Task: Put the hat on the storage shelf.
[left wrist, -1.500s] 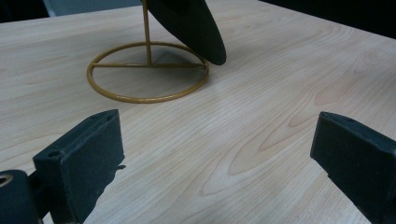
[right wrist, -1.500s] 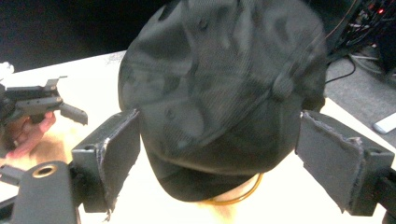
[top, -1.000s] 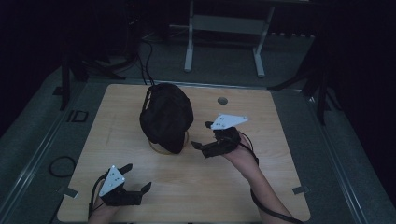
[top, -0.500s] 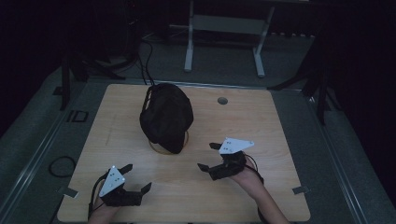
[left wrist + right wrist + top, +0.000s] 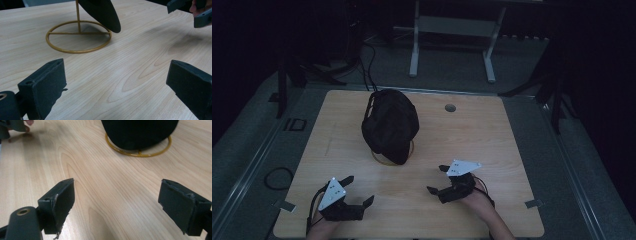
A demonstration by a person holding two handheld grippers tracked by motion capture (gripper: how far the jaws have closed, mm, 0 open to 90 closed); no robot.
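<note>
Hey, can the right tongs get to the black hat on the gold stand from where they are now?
Probably yes. The right tongs are open and empty, and bare table lies between them and the black hat on its gold stand.

High view is dim and underexposed, the floor around the counter [image 5: 492, 130] sinking into near-black and the picture soft. Both gripper views are far brighter, evenly lit, wood grain crisp, only faint soft shadows. The close black jaws go a little soft at the bottom edge.
</note>
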